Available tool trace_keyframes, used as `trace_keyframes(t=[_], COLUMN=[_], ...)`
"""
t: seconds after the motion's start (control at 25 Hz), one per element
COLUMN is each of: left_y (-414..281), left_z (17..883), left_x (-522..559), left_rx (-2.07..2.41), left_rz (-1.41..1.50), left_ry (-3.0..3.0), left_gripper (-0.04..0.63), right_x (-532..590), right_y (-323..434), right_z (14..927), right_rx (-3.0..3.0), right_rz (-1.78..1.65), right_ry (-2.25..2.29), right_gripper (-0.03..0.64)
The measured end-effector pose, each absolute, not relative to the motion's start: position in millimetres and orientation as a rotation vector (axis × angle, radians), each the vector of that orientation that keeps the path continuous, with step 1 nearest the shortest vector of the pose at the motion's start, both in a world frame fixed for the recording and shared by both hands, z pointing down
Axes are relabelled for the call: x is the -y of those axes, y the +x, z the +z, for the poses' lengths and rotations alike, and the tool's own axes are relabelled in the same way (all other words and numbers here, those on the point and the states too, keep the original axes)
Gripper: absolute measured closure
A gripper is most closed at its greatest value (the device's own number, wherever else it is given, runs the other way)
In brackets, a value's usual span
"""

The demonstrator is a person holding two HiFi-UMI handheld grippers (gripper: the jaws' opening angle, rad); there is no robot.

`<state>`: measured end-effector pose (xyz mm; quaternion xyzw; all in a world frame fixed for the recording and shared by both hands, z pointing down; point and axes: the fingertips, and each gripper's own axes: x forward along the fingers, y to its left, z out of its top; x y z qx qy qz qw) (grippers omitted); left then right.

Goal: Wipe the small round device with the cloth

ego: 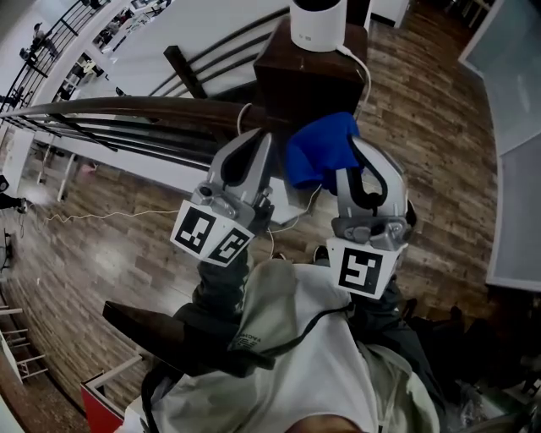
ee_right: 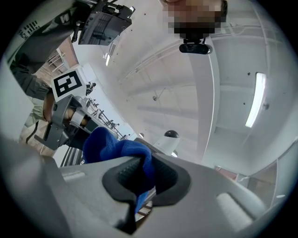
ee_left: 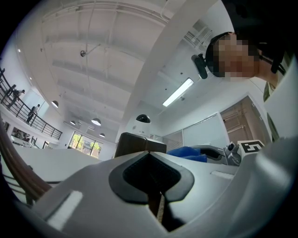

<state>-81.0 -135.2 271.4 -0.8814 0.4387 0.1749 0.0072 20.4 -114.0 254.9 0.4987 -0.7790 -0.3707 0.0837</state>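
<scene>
One step is in hand, the approach: right gripper (ee_right: 139, 179) pinches the cloth (ee_right: 111, 146), left gripper (ee_left: 151, 174) sits pressed together, empty. Next, cloth must reach the device (ego: 317, 21) at 12 o'clock.

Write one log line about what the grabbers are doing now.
left gripper: shut, empty | right gripper: shut on crumpled blue cloth | small white round device: on dark wooden stand, apart from cloth

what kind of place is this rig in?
Probably a large open office or lab hall: high ceiling with pendant lamps, a railed mezzanine walkway, and a wood-plank floor.
</scene>
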Motion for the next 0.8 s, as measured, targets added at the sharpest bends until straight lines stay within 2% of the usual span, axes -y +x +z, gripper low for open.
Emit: trace_keyframes(t=[0.8], left_y=[-67.2], left_z=[279.3], left_x=[136.6], left_rx=[-1.344], left_rz=[0.555], left_ry=[-2.8], left_gripper=[0.598], right_x=[110.4], right_y=[24.1], right_z=[257.5], right_rx=[2.337], right_rz=[-1.114], right_ry=[1.471], right_gripper=[0.589])
